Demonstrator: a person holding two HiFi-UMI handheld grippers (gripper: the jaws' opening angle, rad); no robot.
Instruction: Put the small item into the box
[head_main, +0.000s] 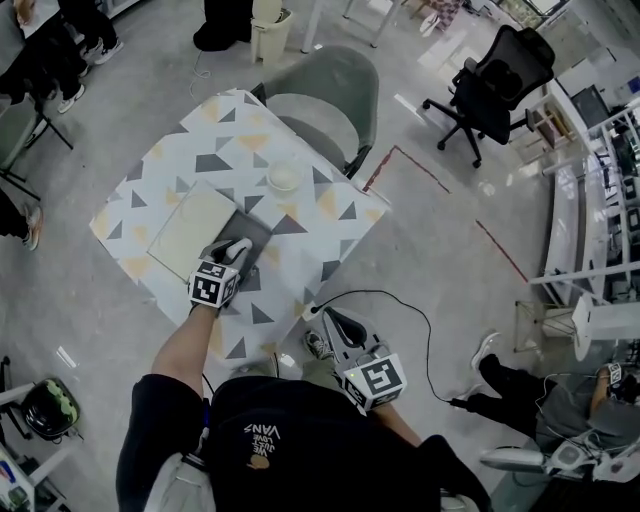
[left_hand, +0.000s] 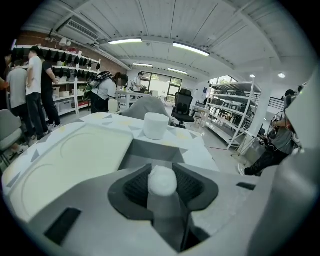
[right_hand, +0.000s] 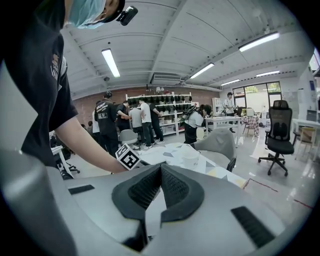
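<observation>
A small white ball (left_hand: 162, 181) sits pinched between the dark pads of my left gripper (left_hand: 163, 184), which is shut on it. In the head view the left gripper (head_main: 237, 252) hovers over the near end of an open grey box (head_main: 254, 232) on the patterned table (head_main: 320, 215). The box's grey inside (left_hand: 152, 150) shows just beyond the ball. My right gripper (head_main: 327, 316) hangs off the table's near corner, close to my body. Its jaws (right_hand: 160, 170) meet at the tips with nothing between them.
A flat cream lid (head_main: 194, 228) lies left of the grey box. A white bowl (head_main: 285, 176) stands beyond the box. A grey chair (head_main: 330, 100) is at the table's far side, and a black cable (head_main: 400, 300) runs over the floor on the right. People stand at shelves (left_hand: 30, 85) behind.
</observation>
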